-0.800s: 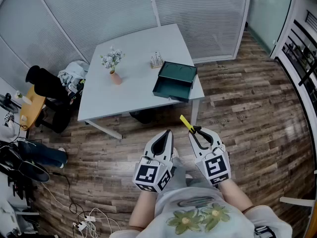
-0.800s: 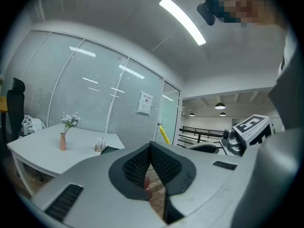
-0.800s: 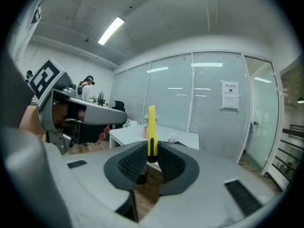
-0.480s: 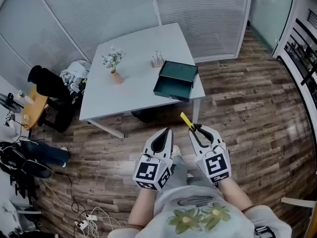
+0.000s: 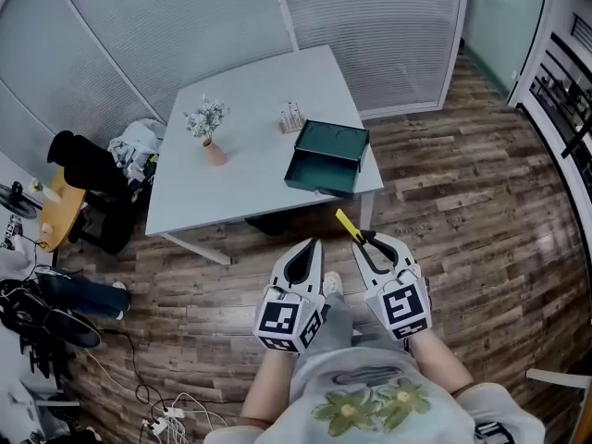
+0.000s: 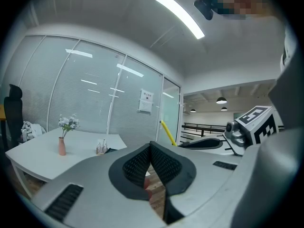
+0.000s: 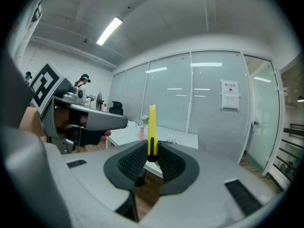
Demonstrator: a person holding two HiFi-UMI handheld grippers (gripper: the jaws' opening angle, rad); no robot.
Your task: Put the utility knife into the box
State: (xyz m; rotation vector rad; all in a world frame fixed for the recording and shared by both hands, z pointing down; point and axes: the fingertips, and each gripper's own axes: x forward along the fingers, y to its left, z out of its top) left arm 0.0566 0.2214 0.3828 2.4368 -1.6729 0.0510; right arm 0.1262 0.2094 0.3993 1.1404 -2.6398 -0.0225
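1. Carrying stage, we'd say: the utility knife (image 5: 347, 227) is in our right gripper (image 5: 366, 241), jaws pinched on its lower end, with the yellow body sticking up and forward past the tips.
2. Our left gripper (image 5: 309, 248) has its pads pressed together with nothing between them. It's just held low next to the right one, close to the body.
3. The box (image 5: 319, 177) is the dark green open one on the white table (image 5: 231, 188). It sits at the table's near right corner, well apart from both grippers, with wood floor in between.
4. So the knife isn't in yet. Grabbing looks done, and the trip to the table is what's left.
5. Next move as we see it: step up to the table, bring the right gripper over the open top of the box, tilt the knife down so it clears the rim, then let go.
6. The flower vase (image 5: 212, 141) sits off on the far left side, so it shouldn't get in the way.
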